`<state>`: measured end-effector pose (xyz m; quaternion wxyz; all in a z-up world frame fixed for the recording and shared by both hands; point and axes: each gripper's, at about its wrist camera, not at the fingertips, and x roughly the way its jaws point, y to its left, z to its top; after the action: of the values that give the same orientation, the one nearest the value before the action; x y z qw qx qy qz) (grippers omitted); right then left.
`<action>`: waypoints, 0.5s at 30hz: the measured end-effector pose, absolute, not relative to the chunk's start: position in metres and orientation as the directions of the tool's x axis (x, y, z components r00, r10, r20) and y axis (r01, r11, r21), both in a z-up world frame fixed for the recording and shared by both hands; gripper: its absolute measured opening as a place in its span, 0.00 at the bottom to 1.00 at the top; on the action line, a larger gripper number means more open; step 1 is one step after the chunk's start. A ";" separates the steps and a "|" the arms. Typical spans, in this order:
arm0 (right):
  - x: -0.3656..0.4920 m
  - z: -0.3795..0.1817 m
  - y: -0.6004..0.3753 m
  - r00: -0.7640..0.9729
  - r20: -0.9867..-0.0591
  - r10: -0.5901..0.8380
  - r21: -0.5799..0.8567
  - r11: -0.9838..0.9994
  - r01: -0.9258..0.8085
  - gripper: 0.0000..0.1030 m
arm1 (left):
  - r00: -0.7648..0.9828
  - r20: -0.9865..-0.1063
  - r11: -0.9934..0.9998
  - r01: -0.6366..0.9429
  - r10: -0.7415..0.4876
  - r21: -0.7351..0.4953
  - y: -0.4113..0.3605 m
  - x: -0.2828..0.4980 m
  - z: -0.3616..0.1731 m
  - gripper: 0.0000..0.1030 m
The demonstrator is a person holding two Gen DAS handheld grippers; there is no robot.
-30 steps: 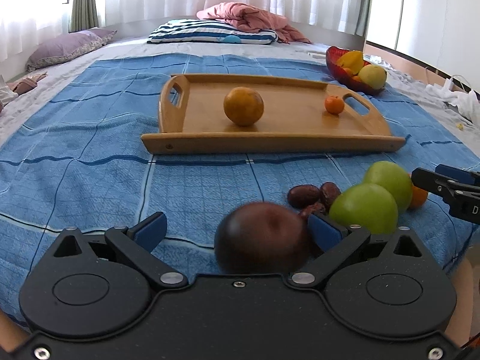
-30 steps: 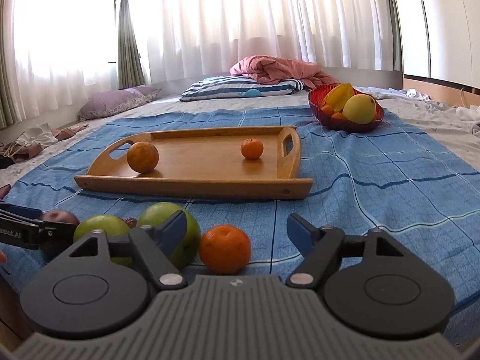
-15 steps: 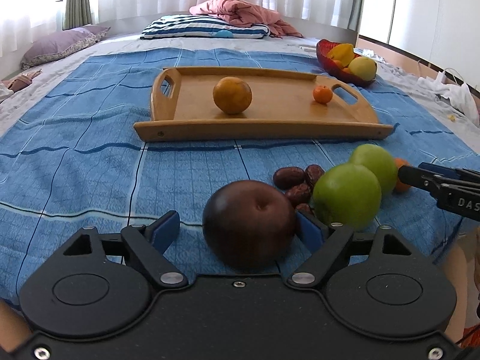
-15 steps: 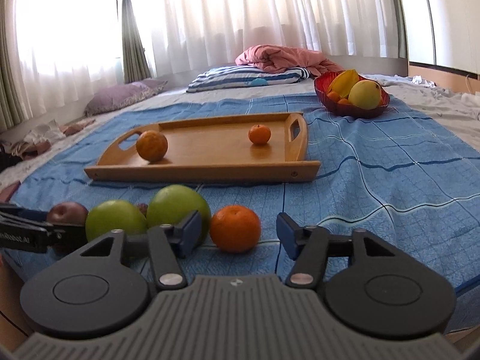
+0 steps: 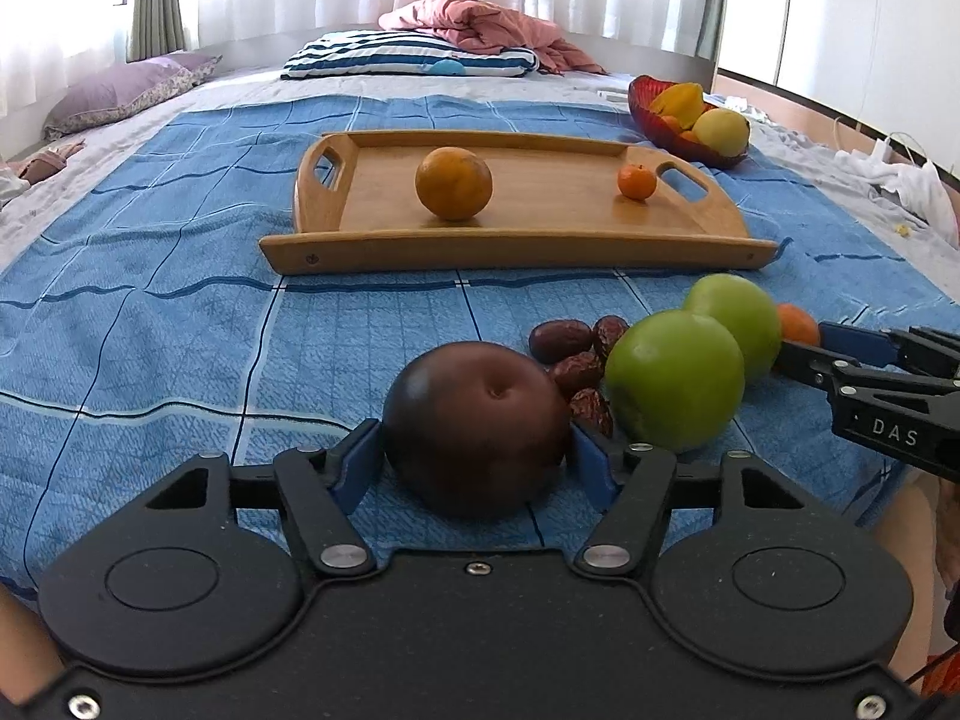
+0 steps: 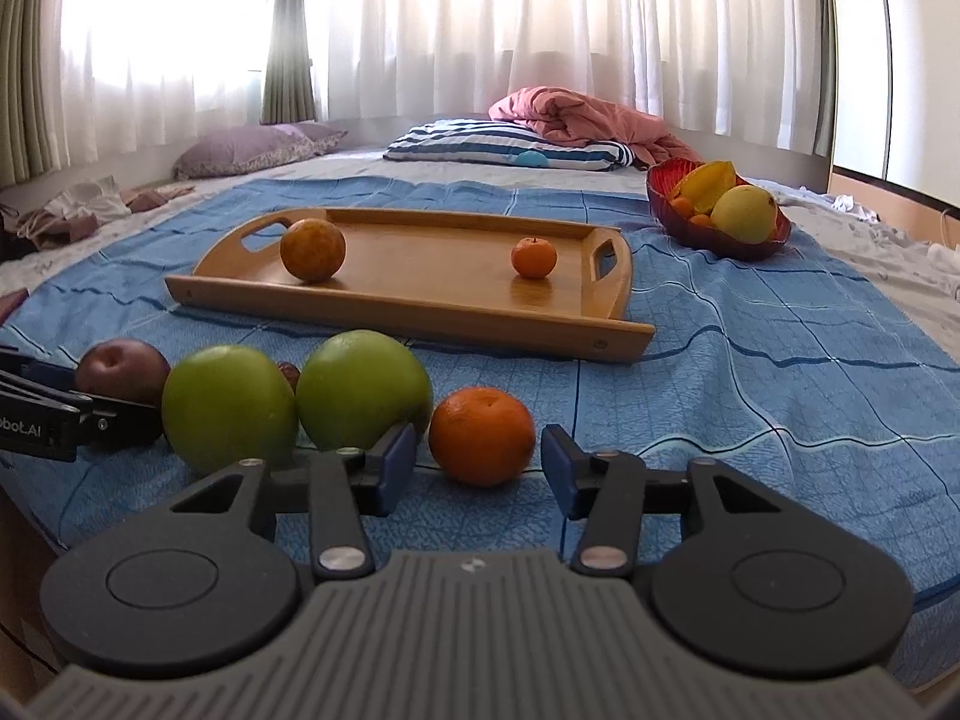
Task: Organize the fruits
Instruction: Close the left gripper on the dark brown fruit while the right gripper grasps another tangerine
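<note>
My left gripper (image 5: 477, 456) is closing, blue fingers (image 5: 360, 462) pressed on the dark purple round plum (image 5: 477, 426) lying on the blue checked bed blanket (image 5: 180, 324). My right gripper (image 6: 480, 468) is closing around the small orange mandarin (image 6: 482, 435), small gaps either side, not gripping. Two green apples (image 6: 288, 396) sit between. The wooden handled tray (image 6: 420, 306) beyond holds two oranges.

Both wrist cams low, fwd; share tray (image 5: 516, 252).

Two green apples (image 6: 228, 405), one dark plum (image 5: 477, 429), four dates (image 5: 561, 341), two tangerines (image 6: 482, 435), one orange (image 5: 454, 183), one tray (image 5: 516, 252), one fruit bowl (image 6: 717, 237)
</note>
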<state>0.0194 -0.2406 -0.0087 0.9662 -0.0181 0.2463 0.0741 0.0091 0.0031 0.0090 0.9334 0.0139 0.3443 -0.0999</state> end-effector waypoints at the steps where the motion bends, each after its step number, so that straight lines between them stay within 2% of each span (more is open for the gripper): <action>1: 0.020 -0.009 -0.240 0.866 -0.482 0.133 -0.001 0.988 -0.153 0.53 | 0.743 -0.646 0.980 0.195 -0.174 -0.039 0.002 0.009 0.008 0.62; 15: 0.022 -0.022 -0.233 0.874 -0.476 0.099 -0.042 0.990 -0.135 0.52 | 0.790 -0.599 0.986 0.166 -0.131 0.004 -0.006 0.003 -0.003 0.64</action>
<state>0.0224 -0.2328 -0.0218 0.9673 -0.0368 0.2437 0.0603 0.0028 -0.0056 -0.0025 0.9457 0.0283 0.3142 -0.0786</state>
